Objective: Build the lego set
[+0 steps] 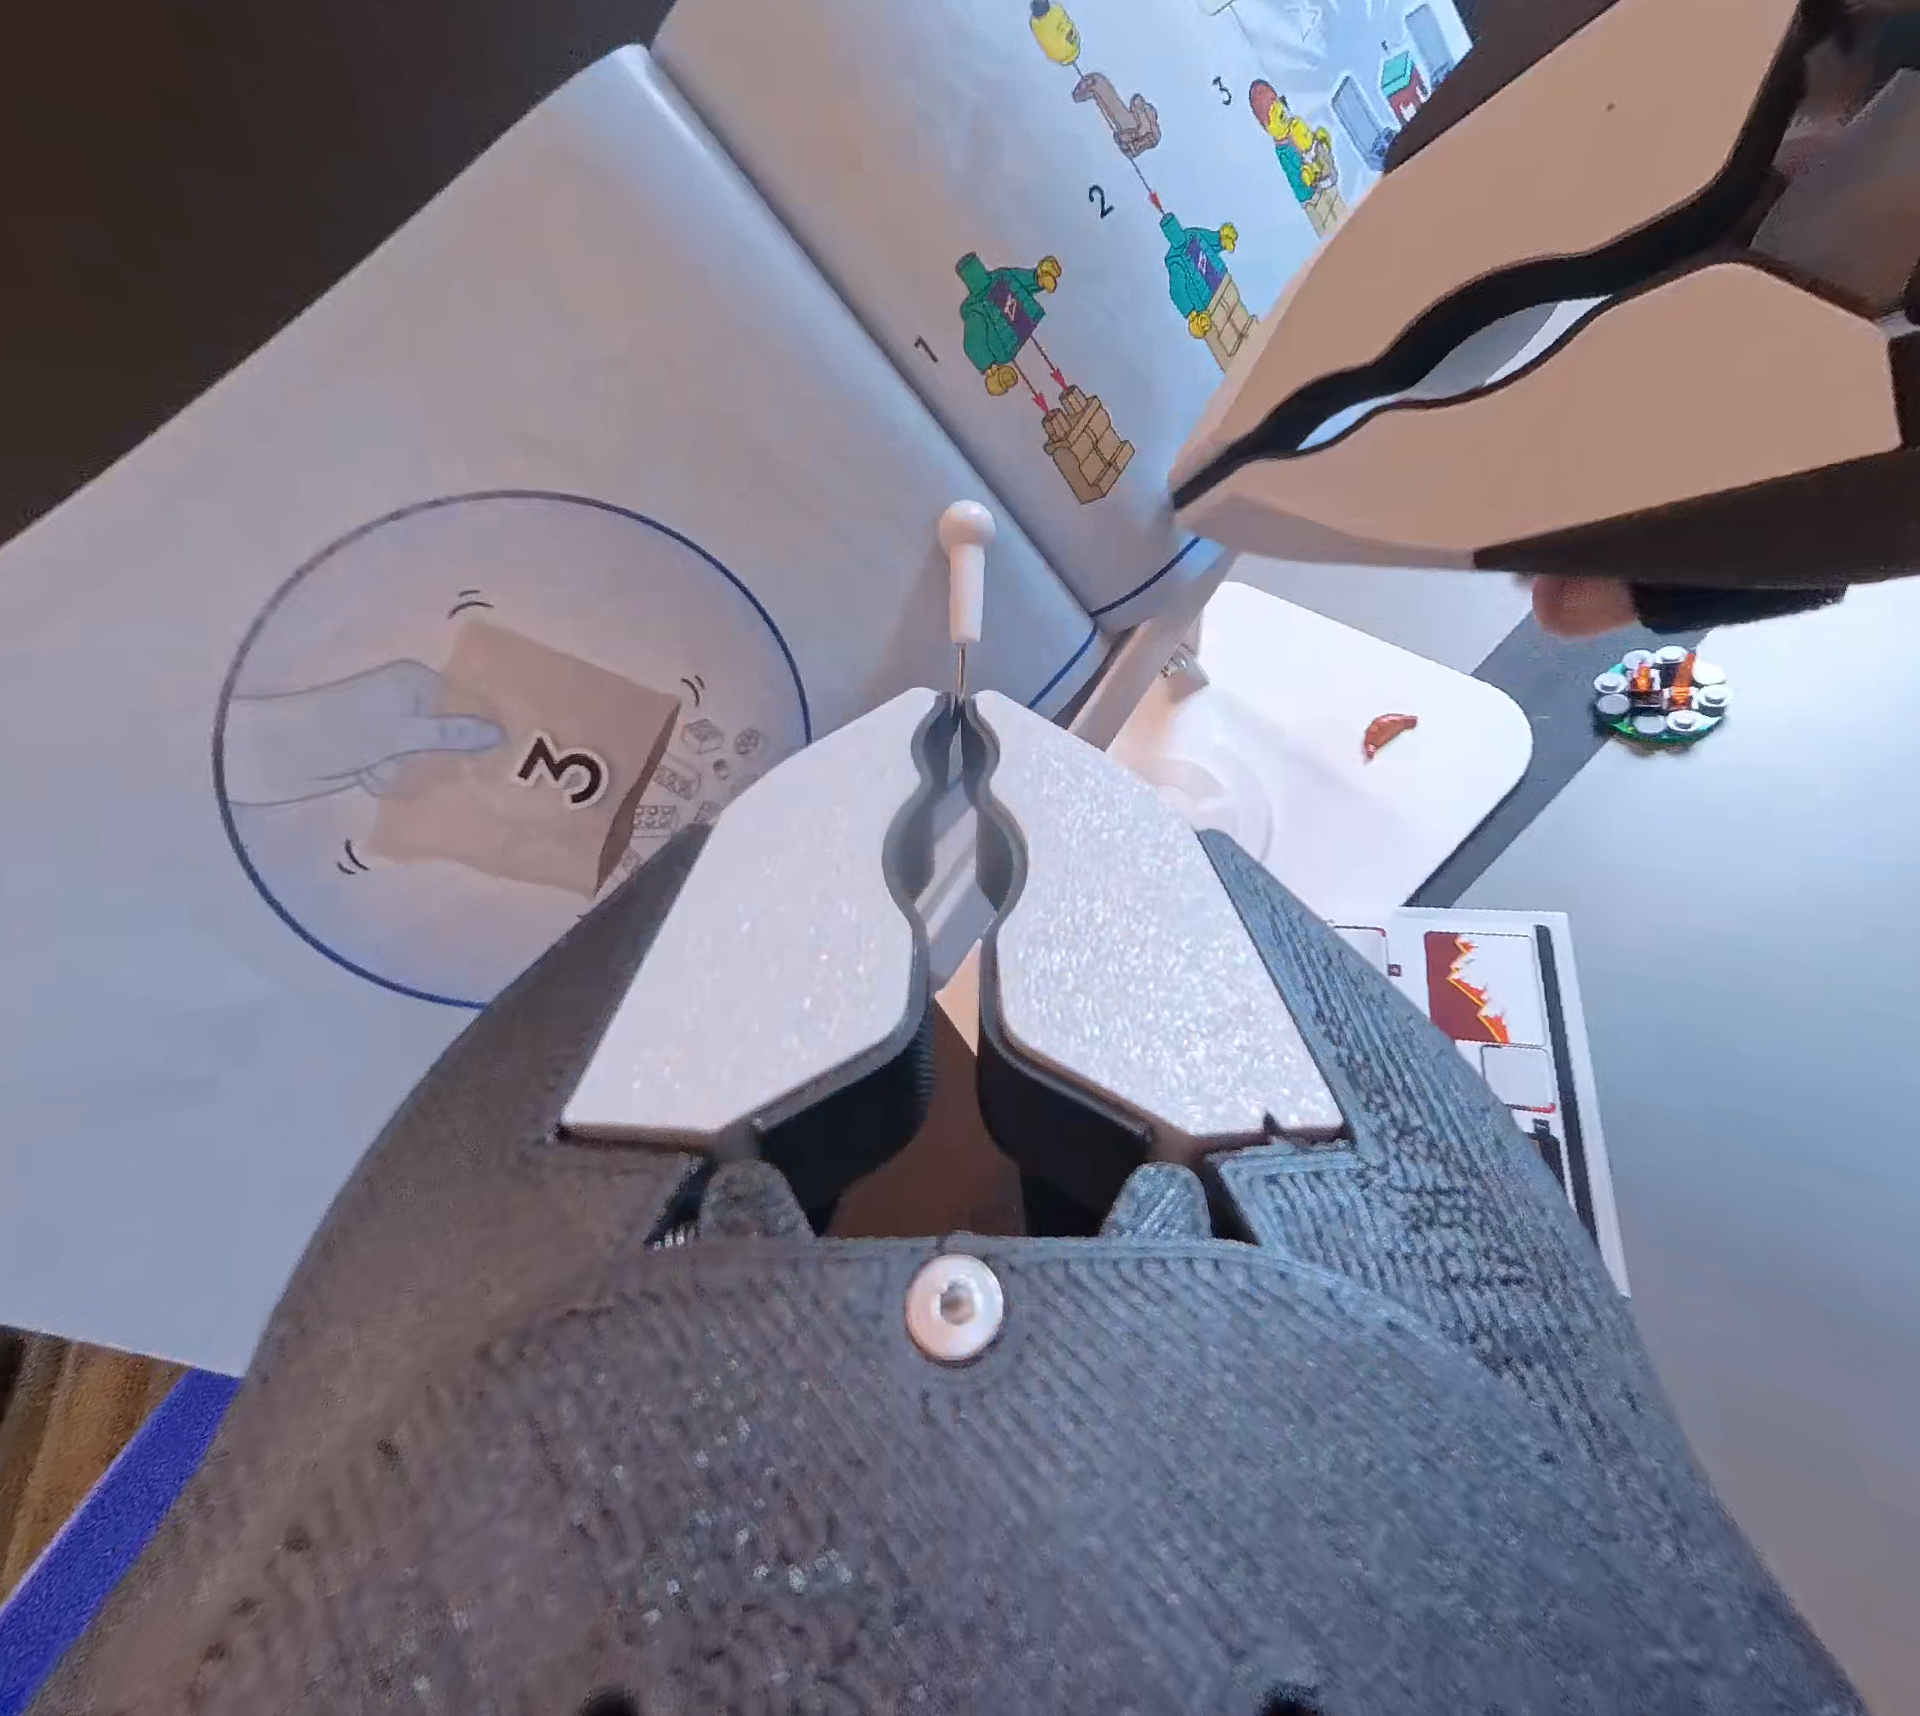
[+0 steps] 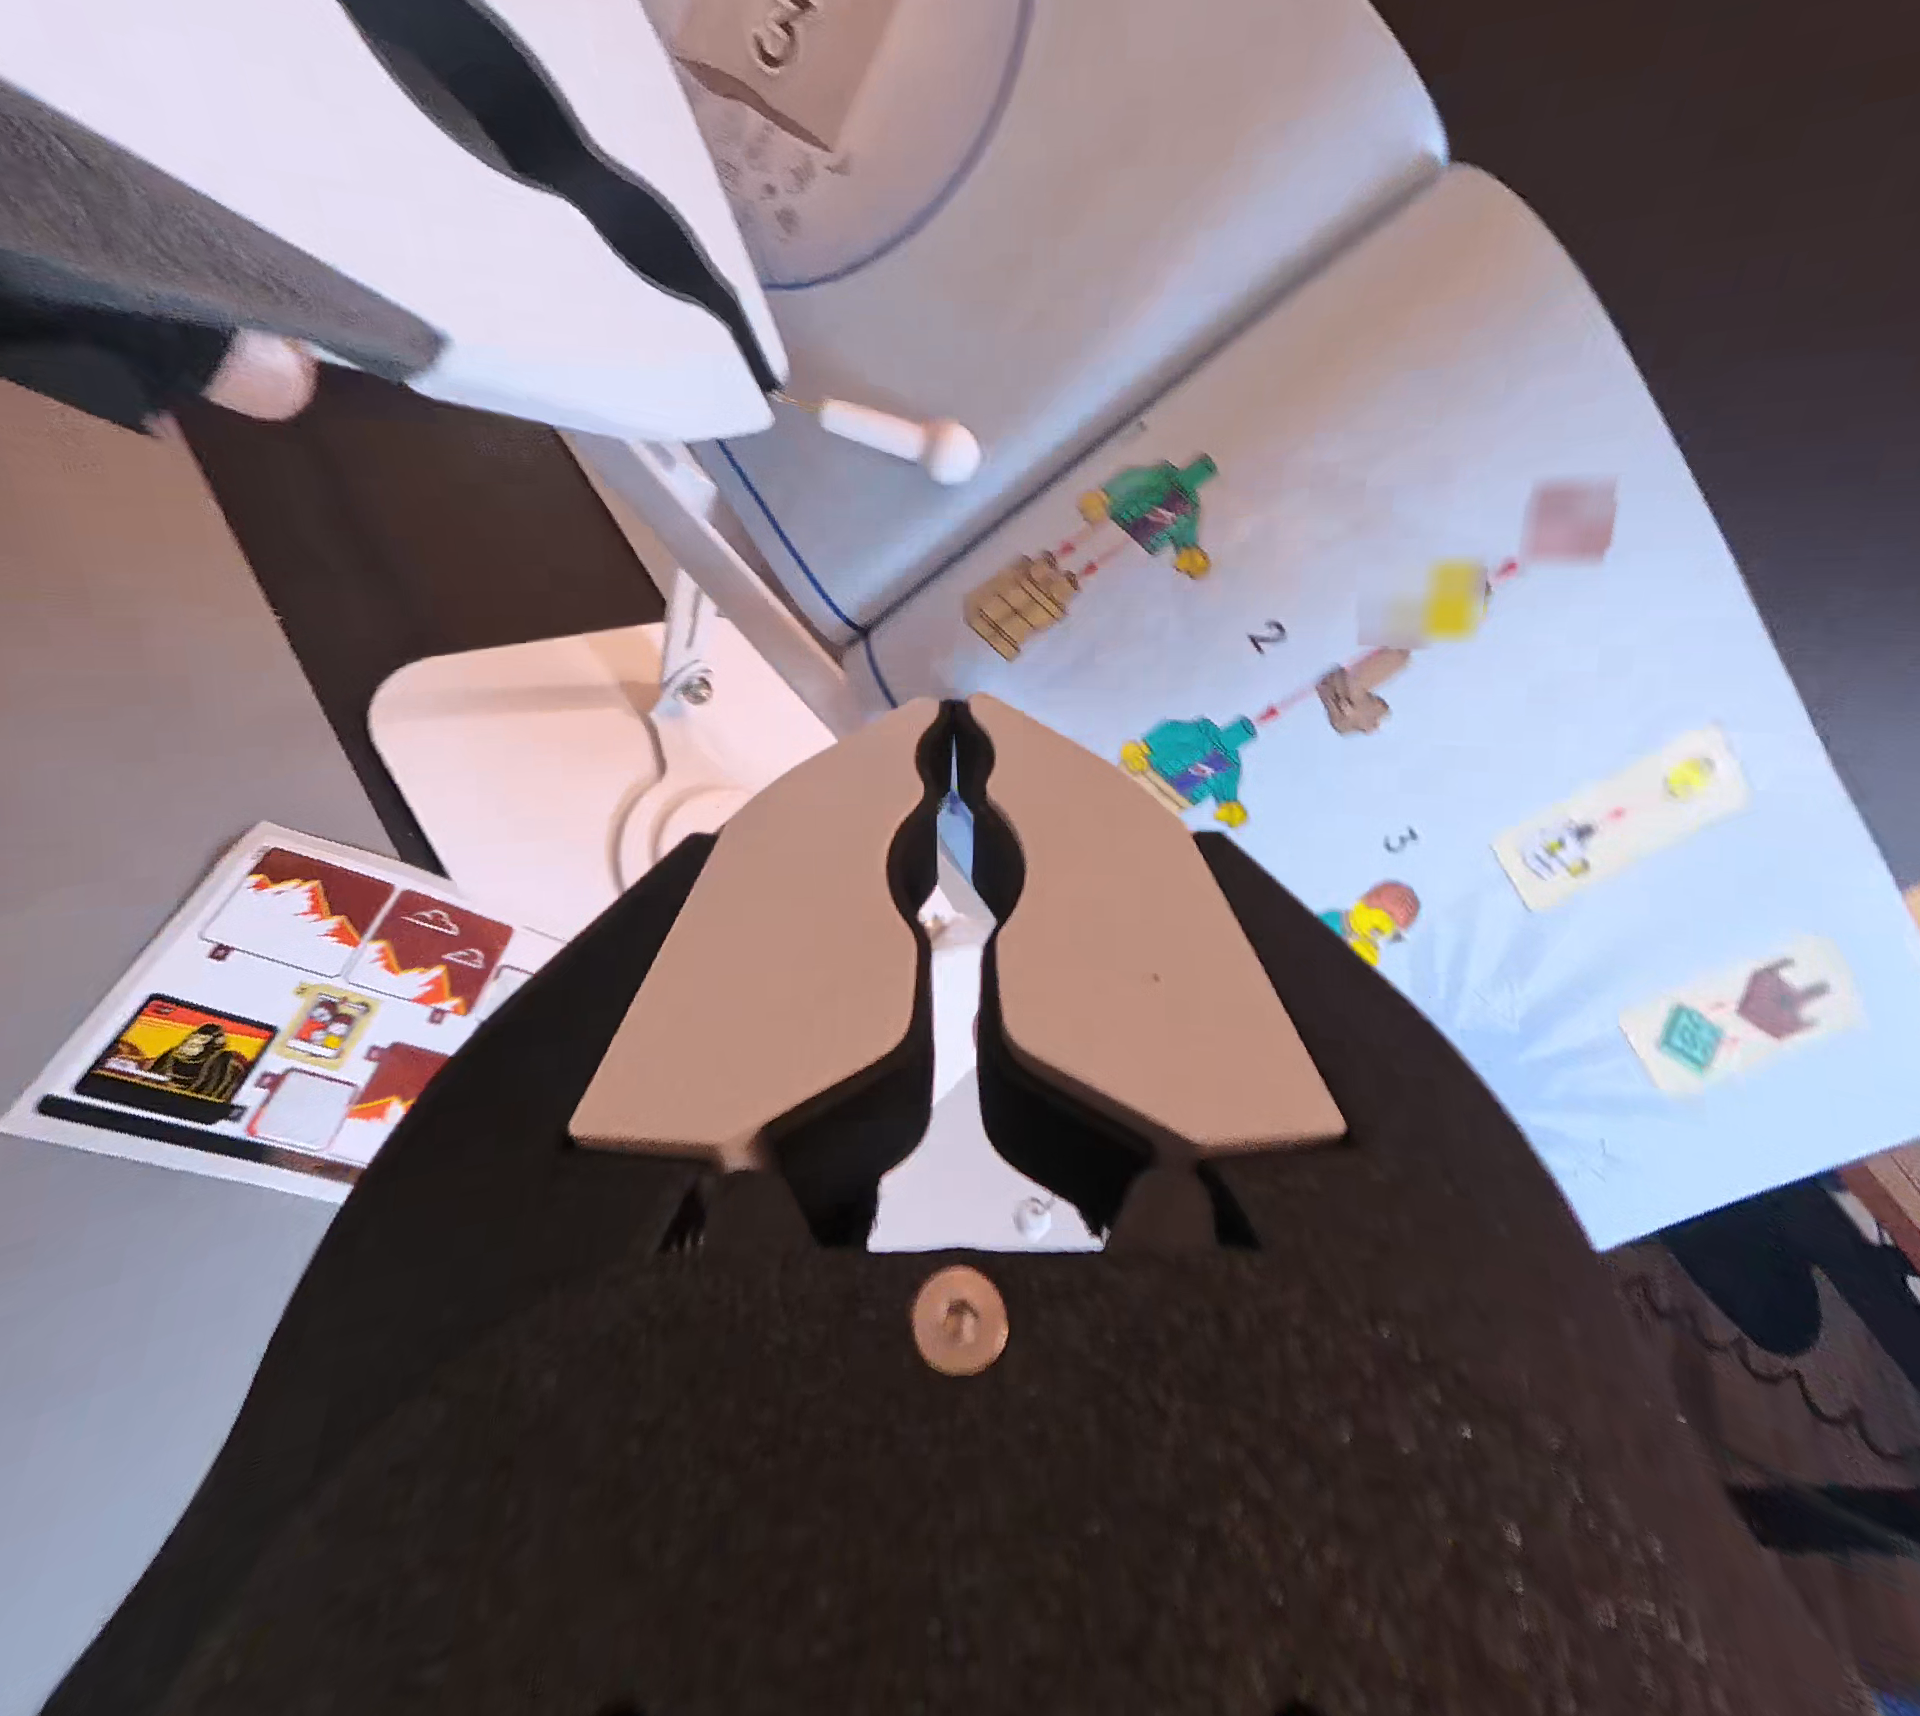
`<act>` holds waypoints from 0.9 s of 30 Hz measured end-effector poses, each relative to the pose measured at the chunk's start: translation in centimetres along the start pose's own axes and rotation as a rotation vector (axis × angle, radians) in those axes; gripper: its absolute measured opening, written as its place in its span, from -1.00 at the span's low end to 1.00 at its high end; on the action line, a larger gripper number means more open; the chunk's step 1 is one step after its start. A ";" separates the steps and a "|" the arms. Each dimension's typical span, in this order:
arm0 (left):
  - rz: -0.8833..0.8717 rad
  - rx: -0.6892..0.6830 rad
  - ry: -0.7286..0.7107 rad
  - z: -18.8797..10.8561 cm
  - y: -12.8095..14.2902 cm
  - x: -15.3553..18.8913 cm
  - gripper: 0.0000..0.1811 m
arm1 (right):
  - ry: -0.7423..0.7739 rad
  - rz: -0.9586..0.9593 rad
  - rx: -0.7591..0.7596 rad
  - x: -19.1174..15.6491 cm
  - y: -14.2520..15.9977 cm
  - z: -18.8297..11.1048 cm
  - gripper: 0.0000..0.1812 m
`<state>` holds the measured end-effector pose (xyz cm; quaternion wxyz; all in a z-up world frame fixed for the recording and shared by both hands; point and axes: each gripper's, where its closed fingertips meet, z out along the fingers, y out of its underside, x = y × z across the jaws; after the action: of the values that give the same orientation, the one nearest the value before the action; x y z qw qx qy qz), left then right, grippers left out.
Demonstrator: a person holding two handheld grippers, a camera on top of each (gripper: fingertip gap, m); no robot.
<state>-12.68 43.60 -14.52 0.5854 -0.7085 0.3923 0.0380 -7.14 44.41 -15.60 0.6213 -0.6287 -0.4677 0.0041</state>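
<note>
You're at the manual stage, not building: the instruction booklet [image 1: 644,378] stands open on its white stand [image 1: 1340,731], with the bag-opening picture on one page and the minifigure steps on the other. Your left gripper [image 1: 958,702] is clenched on the thin metal shaft of a white-handled pin tool [image 1: 964,565], handle pointing at the booklet's crease. Your right gripper [image 2: 954,710] has its jaws closed; whether it pinches the page's lower edge or holds nothing, I can't tell, but its tips sit right at the bottom of the minifigure page. Lego on the table: a small round build [image 1: 1660,698] and a lone brown curved piece [image 1: 1390,731], both well clear of both grippers. Sticker sheet [image 2: 281,991] lies flat beside the stand. Next move, I'd judge: put the pin tool down, free a gripper, then fetch the minifigure torso and legs; neither is in view.
</note>
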 end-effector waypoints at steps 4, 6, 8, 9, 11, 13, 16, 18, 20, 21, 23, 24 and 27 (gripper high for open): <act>-0.005 0.036 0.009 -0.8 -1.6 0.6 -0.91 | 0.084 0.029 0.001 1.9 0.2 -0.2 -1.00; 0.033 0.043 0.015 -1.1 -2.6 1.3 -0.90 | 0.104 0.031 -0.021 2.5 0.3 0.2 -0.94; 0.067 0.029 0.016 -0.8 -3.4 1.8 -0.90 | 0.152 -0.011 -0.043 3.5 0.1 0.5 -0.95; 0.078 0.013 0.013 -0.6 -3.6 1.9 -0.89 | 0.184 -0.036 -0.068 4.2 0.2 0.6 -0.99; 0.093 -0.019 -0.006 0.0 -3.7 1.6 -0.89 | 0.186 -0.045 -0.077 4.9 -0.1 1.2 -1.00; 0.087 -0.013 0.009 0.6 -4.1 1.8 -0.90 | 0.181 -0.061 -0.083 5.1 -0.4 1.5 -1.00; 0.104 -0.007 0.008 1.6 -4.7 2.0 -0.93 | 0.169 -0.021 -0.061 4.8 -0.4 1.4 -1.00; 0.113 -0.027 0.014 2.7 -4.7 2.4 -0.95 | 0.126 0.045 -0.051 4.1 0.2 1.1 -1.00; 0.138 -0.082 -0.004 3.7 -4.1 2.4 -0.96 | 0.104 0.112 -0.031 3.8 0.8 0.4 -0.99; 0.155 -0.098 -0.013 4.0 -3.9 2.4 -1.00 | 0.106 0.163 -0.006 4.0 1.0 -0.4 -0.98; 0.158 -0.105 -0.020 4.3 -4.0 2.5 -1.00 | 0.128 0.300 0.041 4.9 2.2 -2.3 -0.95; 0.158 -0.112 -0.024 4.3 -4.0 2.5 -1.00 | 0.146 0.367 0.061 5.6 3.1 -3.4 -0.92; 0.176 -0.131 -0.045 4.3 -3.9 2.5 -1.00 | 0.168 0.434 0.050 6.4 7.3 -5.5 -0.77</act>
<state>-6.86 46.11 -13.99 0.5407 -0.7071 0.4364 0.1309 3.95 45.48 -16.42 0.6580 -0.6971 -0.2680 0.0967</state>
